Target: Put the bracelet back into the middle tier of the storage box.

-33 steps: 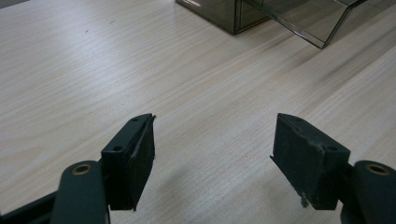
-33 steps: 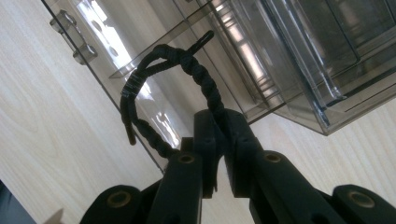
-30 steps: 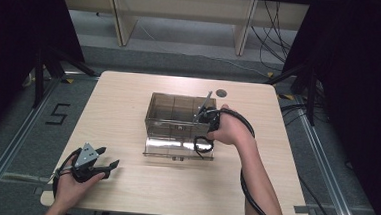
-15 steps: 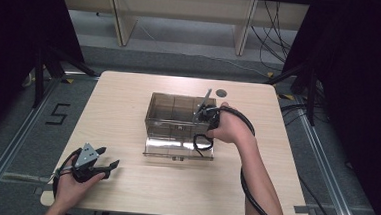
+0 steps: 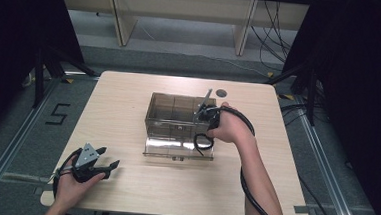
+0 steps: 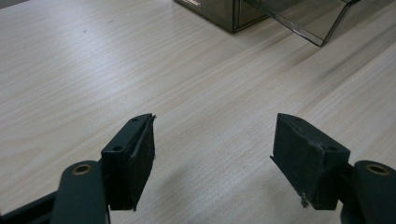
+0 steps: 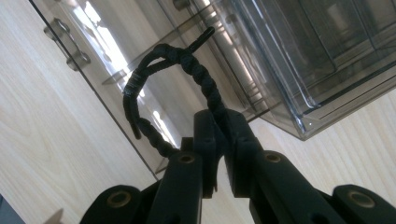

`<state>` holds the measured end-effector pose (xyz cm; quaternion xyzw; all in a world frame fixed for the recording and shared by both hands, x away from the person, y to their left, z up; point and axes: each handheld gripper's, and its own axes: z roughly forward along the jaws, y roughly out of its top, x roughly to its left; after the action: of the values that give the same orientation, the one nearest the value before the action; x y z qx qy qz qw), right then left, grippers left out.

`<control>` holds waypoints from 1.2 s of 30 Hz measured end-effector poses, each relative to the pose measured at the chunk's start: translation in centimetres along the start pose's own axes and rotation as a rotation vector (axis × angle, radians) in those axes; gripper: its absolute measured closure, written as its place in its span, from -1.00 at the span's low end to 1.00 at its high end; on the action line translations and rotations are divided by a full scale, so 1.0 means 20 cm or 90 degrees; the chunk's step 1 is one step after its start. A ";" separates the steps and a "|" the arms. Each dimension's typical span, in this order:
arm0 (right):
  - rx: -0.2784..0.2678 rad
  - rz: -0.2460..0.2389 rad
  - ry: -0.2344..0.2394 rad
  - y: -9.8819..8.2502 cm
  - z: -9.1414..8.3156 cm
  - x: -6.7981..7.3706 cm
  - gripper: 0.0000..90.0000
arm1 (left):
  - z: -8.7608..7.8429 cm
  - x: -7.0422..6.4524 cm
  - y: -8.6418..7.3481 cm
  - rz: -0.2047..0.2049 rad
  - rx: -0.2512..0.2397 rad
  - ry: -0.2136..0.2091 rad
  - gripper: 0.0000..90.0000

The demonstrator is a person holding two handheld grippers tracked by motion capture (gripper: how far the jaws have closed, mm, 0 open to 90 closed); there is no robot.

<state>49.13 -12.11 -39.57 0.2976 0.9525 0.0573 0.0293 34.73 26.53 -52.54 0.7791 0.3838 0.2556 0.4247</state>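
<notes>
Right claw [image 7: 219,135], clamped on a black braided cord [image 7: 187,60], hangs beside the clear box [image 5: 180,119]; left claw [image 6: 215,154] gapes empty.

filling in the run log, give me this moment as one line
right gripper: shut on black cord over clear drawer box | drawer: pulled open | left gripper: open, nothing between jaws

Things around the work area

A light wooden table [image 5: 128,108] carries a small dark round spot [image 5: 221,93] near its far edge. Behind the table stands a pale shelf unit [image 5: 119,13], and thin cables [image 5: 279,22] hang and lie on the grey floor [image 5: 181,62]. On the floor at the left is a black mark [image 5: 58,114] shaped like a "5".
</notes>
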 end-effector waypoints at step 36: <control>0.064 -0.042 0.005 0.03 0.09 0.05 0.88 | 0.00 -0.01 0.00 0.001 0.007 -0.002 -0.35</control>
<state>48.89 -10.88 -41.38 0.2672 0.9635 0.0093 0.0122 34.74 26.40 -52.59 0.7821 0.3837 0.2529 0.4209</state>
